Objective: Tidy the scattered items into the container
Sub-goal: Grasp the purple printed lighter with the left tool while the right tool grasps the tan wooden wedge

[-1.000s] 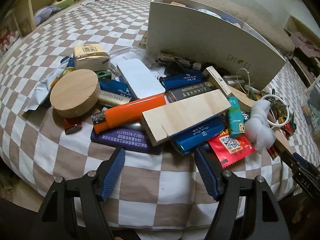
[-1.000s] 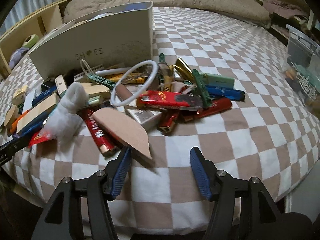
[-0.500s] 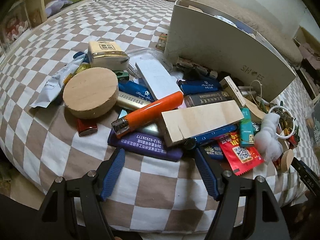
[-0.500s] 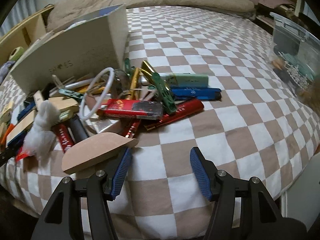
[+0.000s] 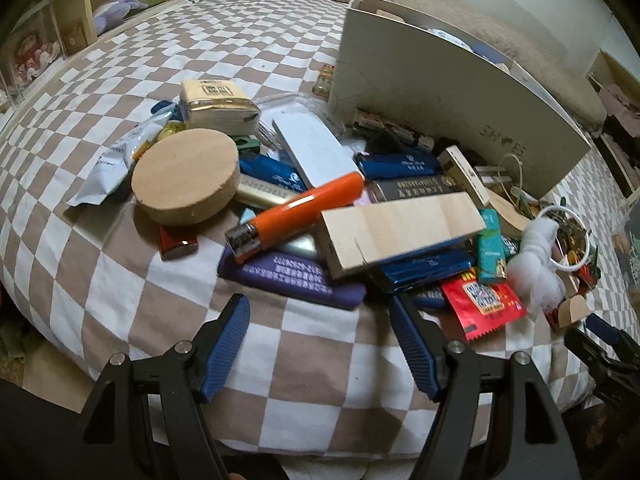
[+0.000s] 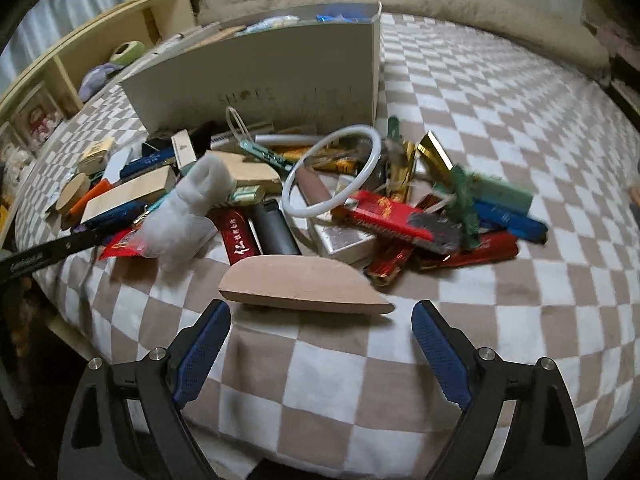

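The scattered items lie heaped on the checked bed (image 5: 120,280), just in front of the white box (image 6: 280,76). The left tongs (image 5: 320,308) are opening, empty, just short of a purple pouch (image 5: 292,276). The right tongs (image 6: 320,316) are opening; a flat wooden piece (image 6: 304,284) lies loose just ahead.

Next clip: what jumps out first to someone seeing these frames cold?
A heap of small clutter on the checked bedspread, piled against the front of a white shoe box. In the left view an orange lighter lies beside a pale wooden block. In the right view a white ring tilts up behind a flat pinkish wooden piece.
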A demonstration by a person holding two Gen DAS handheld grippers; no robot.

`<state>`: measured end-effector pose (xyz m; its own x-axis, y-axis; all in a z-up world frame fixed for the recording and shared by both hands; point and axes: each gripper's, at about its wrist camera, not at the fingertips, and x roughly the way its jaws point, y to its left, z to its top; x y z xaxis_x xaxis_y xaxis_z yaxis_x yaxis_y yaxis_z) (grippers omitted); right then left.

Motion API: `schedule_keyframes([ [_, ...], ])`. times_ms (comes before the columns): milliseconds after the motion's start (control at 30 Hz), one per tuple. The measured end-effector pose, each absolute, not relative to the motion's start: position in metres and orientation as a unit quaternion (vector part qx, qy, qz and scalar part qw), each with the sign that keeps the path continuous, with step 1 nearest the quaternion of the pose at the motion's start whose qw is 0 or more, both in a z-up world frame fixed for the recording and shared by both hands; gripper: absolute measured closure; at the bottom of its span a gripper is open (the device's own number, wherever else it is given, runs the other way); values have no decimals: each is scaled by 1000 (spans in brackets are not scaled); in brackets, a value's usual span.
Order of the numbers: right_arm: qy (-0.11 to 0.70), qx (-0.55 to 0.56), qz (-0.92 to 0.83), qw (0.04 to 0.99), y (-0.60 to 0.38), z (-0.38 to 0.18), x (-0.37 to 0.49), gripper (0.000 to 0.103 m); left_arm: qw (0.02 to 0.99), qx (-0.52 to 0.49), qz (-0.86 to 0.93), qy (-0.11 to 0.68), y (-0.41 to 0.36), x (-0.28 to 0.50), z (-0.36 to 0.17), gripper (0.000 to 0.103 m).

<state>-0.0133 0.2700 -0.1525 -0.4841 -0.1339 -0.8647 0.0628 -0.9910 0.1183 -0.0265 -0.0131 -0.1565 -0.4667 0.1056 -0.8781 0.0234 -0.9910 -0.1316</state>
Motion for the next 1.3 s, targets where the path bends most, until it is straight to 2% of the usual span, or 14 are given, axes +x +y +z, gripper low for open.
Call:
schedule_keyframes([
  [300, -72, 501, -862, 28, 254, -157, -17, 11, 46, -512, 856, -49, -7, -24, -159, 13],
  [433, -76, 497, -864, 11, 255, -157, -19, 5, 55, -506, 860, -21, -6, -24, -160, 12],
  [700, -66, 492, -868, 6, 253, -155, -23, 5, 55, -499, 865, 3, -21, -31, -163, 12],
  [800, -68, 491, -868, 11, 255, -155, -22, 9, 60, -499, 864, 6, -26, -35, -163, 8],
  [933, -74, 492, -867, 13, 258, -155, -22, 9, 72, -499, 863, 24, -29, -39, -165, 8],
  [1067, -81, 493, -866, 13, 262, -155, -20, 9, 101, -499, 860, 9, -37, -42, -164, 9],
  [1300, -84, 492, -866, 11, 262, -154, -20, 9, 78, -492, 867, 4, -26, -41, -165, 10],
])
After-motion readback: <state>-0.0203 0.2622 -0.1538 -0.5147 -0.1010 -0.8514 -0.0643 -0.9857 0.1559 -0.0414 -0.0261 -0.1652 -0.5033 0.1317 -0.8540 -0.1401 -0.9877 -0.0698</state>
